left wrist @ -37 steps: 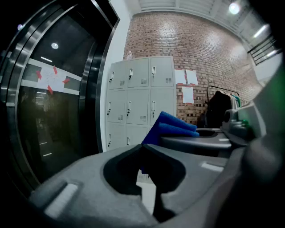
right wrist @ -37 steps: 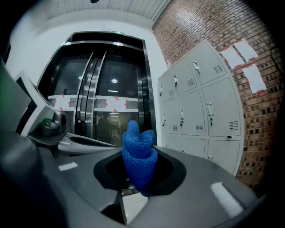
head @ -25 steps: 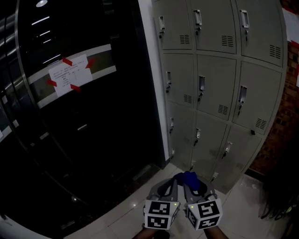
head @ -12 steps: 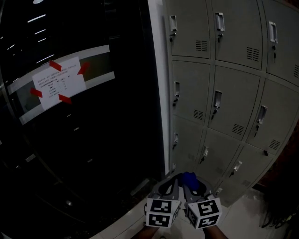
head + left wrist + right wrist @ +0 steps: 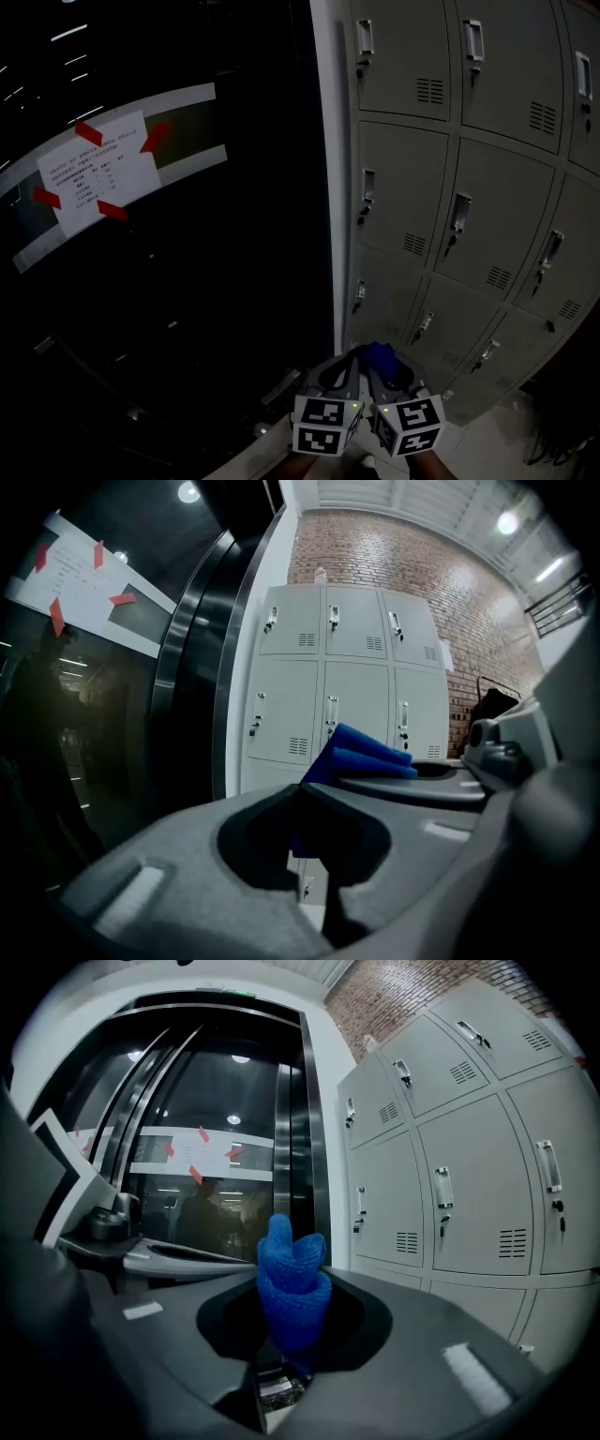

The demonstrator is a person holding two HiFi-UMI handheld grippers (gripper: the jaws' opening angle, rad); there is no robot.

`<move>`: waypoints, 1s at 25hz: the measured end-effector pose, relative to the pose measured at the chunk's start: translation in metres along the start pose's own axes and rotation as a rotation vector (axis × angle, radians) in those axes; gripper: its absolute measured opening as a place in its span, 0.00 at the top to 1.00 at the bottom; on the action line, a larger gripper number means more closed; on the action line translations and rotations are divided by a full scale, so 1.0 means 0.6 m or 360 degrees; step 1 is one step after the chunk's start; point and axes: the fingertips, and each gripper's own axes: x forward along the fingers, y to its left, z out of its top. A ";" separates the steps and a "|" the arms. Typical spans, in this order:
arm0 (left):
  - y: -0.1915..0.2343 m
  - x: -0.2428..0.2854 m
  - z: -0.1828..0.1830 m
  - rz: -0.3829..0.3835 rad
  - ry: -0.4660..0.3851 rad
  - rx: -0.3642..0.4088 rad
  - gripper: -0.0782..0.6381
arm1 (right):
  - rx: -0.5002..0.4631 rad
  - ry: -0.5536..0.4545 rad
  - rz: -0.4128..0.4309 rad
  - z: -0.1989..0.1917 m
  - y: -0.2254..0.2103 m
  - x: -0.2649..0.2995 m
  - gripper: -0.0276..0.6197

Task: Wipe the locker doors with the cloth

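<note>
A bank of grey locker doors (image 5: 469, 187) fills the right of the head view, a short way ahead of both grippers; it also shows as grey doors (image 5: 337, 696) in the left gripper view and as doors (image 5: 450, 1166) in the right gripper view. My right gripper (image 5: 392, 373) is shut on a bunched blue cloth (image 5: 381, 357), which stands up between its jaws as a blue wad (image 5: 292, 1283). My left gripper (image 5: 341, 373) hangs close beside it, jaws shut with nothing in them. The cloth (image 5: 361, 757) pokes out just past the left gripper (image 5: 302, 791).
A dark glass door (image 5: 187, 262) with a metal frame (image 5: 328, 187) stands left of the lockers. A white paper notice (image 5: 94, 169), taped with red strips, hangs on it. Pale floor tiles (image 5: 487, 450) lie below, and a brick wall (image 5: 394, 564) rises behind the lockers.
The head view has drawn nearer the lockers, which now look bigger and sit further right. Both grippers stay together at the bottom, the right still holding the cloth.
</note>
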 end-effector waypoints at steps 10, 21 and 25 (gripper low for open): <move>0.084 0.179 0.036 0.0015 -0.0001 0.0034 0.89 | 0.0008 -0.0060 -0.0018 0.027 -0.111 0.187 0.82; 0.196 0.393 0.111 0.0115 -0.0016 0.0020 0.89 | -0.0019 -0.0062 0.0015 0.084 -0.250 0.434 0.82; 0.219 0.437 0.128 0.0154 -0.0020 0.0037 0.89 | -0.0073 -0.0038 0.0016 0.097 -0.285 0.507 0.82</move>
